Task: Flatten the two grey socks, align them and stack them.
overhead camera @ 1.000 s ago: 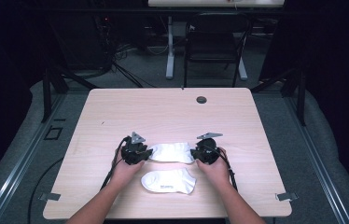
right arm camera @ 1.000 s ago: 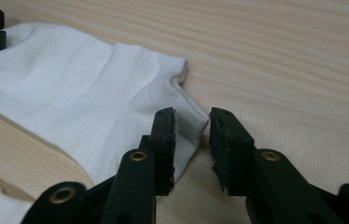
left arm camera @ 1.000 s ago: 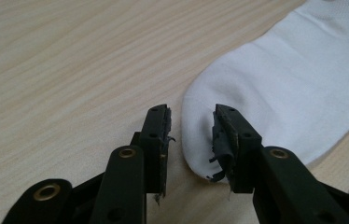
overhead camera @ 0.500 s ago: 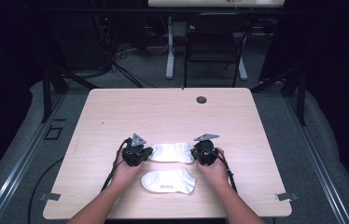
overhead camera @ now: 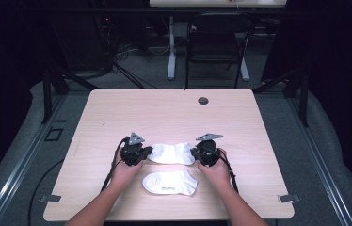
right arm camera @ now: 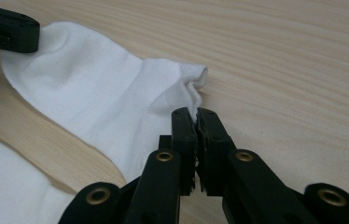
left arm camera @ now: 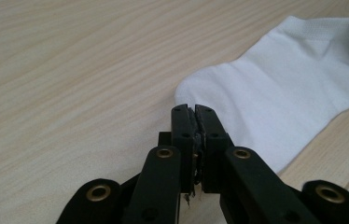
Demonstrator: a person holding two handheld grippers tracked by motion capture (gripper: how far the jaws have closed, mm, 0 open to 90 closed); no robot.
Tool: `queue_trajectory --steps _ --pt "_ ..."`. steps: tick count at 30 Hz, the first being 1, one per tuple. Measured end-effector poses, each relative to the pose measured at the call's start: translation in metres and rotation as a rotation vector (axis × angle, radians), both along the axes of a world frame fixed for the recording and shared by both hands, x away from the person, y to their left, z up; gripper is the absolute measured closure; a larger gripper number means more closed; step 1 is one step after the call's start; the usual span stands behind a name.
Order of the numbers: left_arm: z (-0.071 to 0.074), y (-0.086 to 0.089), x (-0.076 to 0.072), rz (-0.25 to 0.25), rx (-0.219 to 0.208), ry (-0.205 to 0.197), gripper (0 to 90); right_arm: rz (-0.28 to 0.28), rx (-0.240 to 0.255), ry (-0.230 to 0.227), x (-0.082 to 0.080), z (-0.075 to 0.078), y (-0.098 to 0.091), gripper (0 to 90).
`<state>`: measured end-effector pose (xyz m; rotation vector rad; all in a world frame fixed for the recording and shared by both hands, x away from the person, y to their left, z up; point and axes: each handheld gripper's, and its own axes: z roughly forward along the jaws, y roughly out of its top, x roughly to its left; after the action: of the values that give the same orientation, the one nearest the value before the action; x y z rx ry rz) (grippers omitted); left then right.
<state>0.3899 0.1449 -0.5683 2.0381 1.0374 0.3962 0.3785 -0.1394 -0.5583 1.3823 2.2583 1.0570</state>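
Two white ankle socks lie on the pale wooden table [overhead camera: 174, 113]. The far sock [overhead camera: 172, 153] is stretched flat between my grippers. My left gripper [overhead camera: 148, 151] is shut on its rounded toe end, and its jaws pinch the fabric edge [left arm camera: 194, 110]. My right gripper [overhead camera: 194, 153] is shut on the bunched cuff [right arm camera: 196, 114]; its jaws have just been closing on that fabric. The near sock [overhead camera: 169, 182] lies loose, closer to the person, between the two hands.
A small dark round grommet [overhead camera: 203, 100] sits near the table's far edge. Beyond the table stand a dark chair [overhead camera: 216, 42] and a desk leg [overhead camera: 171, 52] among floor cables. Bare wood spreads across the far half of the table.
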Motion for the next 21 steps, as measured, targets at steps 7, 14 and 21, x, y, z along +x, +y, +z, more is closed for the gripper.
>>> queue_trajectory --steps 7,14,21 --pt "0.011 0.002 -0.006 -0.003 -0.02 -0.006 87.3 0.007 0.019 0.003 -0.003 0.011 0.001 86.7" --pt "0.022 0.008 -0.013 -0.001 -0.044 -0.007 87.3 0.023 0.05 0.002 -0.007 0.02 0.0 86.6" --pt "0.03 0.008 -0.024 -0.039 -0.045 -0.013 87.2 0.046 0.068 -0.001 -0.015 0.027 -0.001 86.6"
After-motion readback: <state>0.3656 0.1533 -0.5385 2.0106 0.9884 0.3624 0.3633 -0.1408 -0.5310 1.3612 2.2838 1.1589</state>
